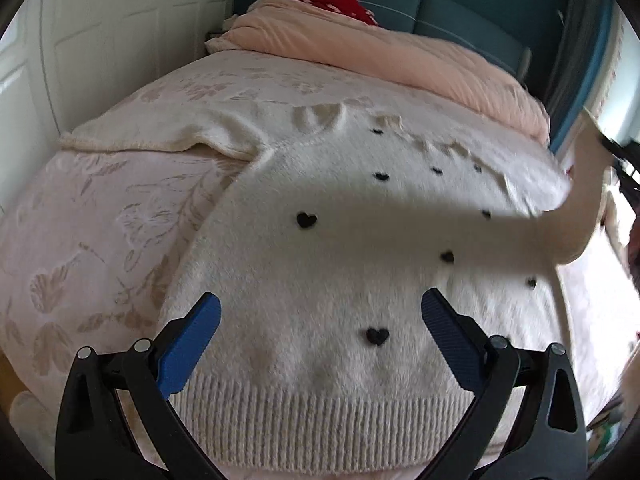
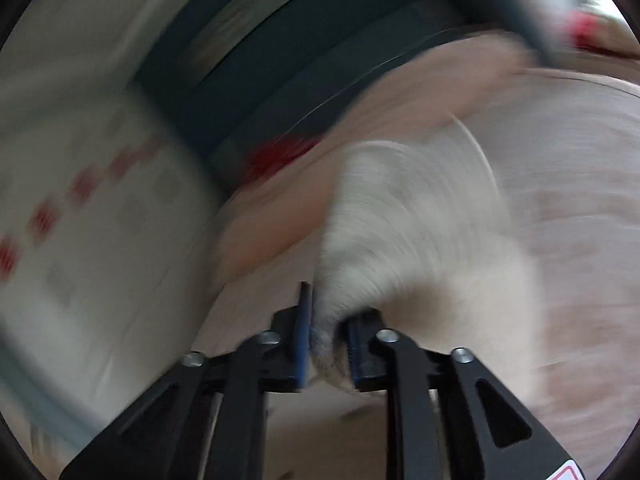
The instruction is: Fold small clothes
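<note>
A cream knitted sweater (image 1: 340, 248) with small black hearts lies flat on the bed, ribbed hem toward me. Its left sleeve (image 1: 160, 136) is spread out to the left. Its right sleeve (image 1: 576, 216) is lifted off the bed at the right edge. My left gripper (image 1: 320, 320) is open and empty, hovering above the hem. My right gripper (image 2: 326, 340) is shut on the cream sleeve (image 2: 408, 232); that view is heavily motion-blurred.
The bed has a pale pink floral cover (image 1: 100, 232). A peach duvet (image 1: 400, 60) is bunched at the far end with a red garment (image 1: 340, 0) on it. White doors (image 1: 100, 28) stand at the left, a teal headboard (image 1: 460, 20) behind.
</note>
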